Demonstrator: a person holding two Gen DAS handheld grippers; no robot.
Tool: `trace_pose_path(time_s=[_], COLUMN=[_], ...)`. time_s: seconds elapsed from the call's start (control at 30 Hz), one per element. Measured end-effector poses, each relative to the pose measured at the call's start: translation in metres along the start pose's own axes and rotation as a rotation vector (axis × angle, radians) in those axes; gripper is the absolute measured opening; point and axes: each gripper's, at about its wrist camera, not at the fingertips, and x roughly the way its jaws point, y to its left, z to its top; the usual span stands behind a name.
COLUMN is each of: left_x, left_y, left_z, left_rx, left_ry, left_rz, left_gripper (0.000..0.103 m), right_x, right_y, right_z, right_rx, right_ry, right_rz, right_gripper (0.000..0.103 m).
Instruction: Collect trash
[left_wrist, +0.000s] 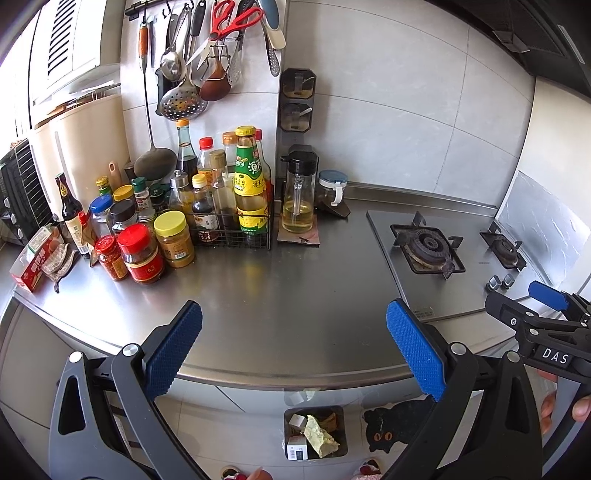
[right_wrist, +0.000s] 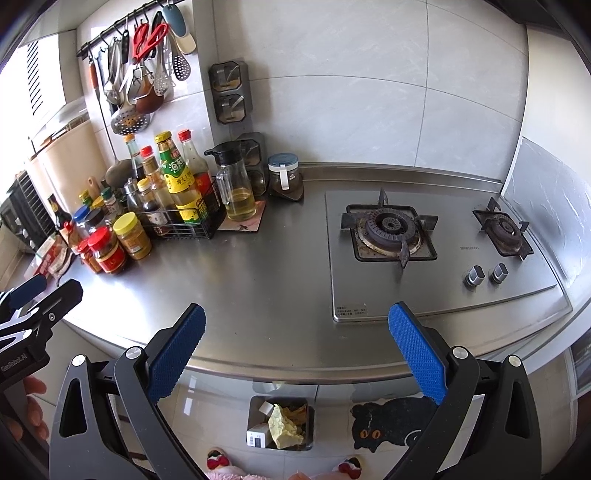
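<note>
A small square trash bin (left_wrist: 341, 413) stands on the floor below the counter's front edge, holding crumpled yellow paper (left_wrist: 320, 432), a small white box and other scraps. It also shows in the right wrist view (right_wrist: 255, 410). My left gripper (left_wrist: 293, 350) is open and empty, held above the steel counter's front edge. My right gripper (right_wrist: 297, 350) is open and empty too, beside the left one. The right gripper also shows at the right edge of the left wrist view (left_wrist: 546, 314).
A steel counter (left_wrist: 288, 288) holds a cluster of sauce bottles and jars (left_wrist: 177, 210) at back left, an oil jug (left_wrist: 298, 195) and a two-burner gas hob (right_wrist: 424, 251) at right. Utensils hang on the wall. A black cat mat (right_wrist: 391, 424) lies on the floor.
</note>
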Motion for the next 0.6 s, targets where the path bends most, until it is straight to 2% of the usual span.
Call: trace_pose_path(time_s=[0.6], left_x=[-0.0018], left_y=[-0.0026], left_z=[-0.0012], left_rx=[-0.004], left_ry=[0.001], left_rz=[0.005], left_gripper=[0.095], right_x=[-0.0031], right_y=[-0.0017], right_z=[-0.0009], right_rx=[-0.013], right_ry=[0.003], right_rz=[0.001], right_gripper=[0.1])
